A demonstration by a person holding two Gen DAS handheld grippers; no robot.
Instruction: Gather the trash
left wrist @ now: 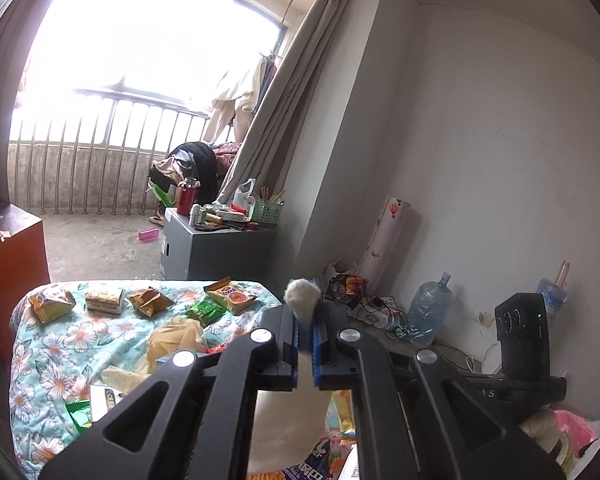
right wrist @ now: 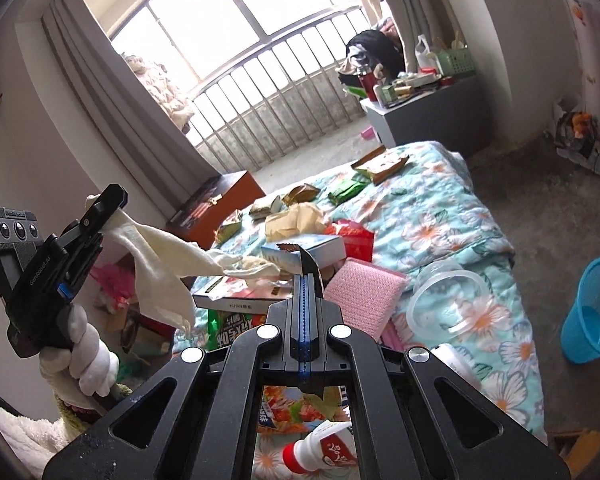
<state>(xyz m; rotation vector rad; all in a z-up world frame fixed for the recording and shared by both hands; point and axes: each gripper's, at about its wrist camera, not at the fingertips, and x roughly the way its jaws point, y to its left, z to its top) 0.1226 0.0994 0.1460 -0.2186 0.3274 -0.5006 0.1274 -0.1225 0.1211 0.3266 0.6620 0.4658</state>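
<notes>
The left tool (left wrist: 309,320) pinches a white cloth (right wrist: 160,256) above the bed (right wrist: 440,216), the right tool (right wrist: 309,280) pinches a dark wrapper (right wrist: 310,262) over the bed's near edge

The left tool (left wrist: 308,320) is matt black plastic with shiny round metal rivets, and it pinches a soft, off-white cloth glove (right wrist: 160,256). The right tool (right wrist: 306,280) has the same matt finish and blue ribbed pads, and grips a thin dark glossy wrapper (right wrist: 306,260). The bed (right wrist: 440,208) wears a quilted floral cloth cover. On it lie crinkled foil packets (left wrist: 204,312), a clear glossy plastic tub (right wrist: 448,300) and a pink textured sponge pad (right wrist: 362,292). The blue bin (right wrist: 592,308) is meshed plastic, and the floor (right wrist: 560,208) is rough concrete.
</notes>
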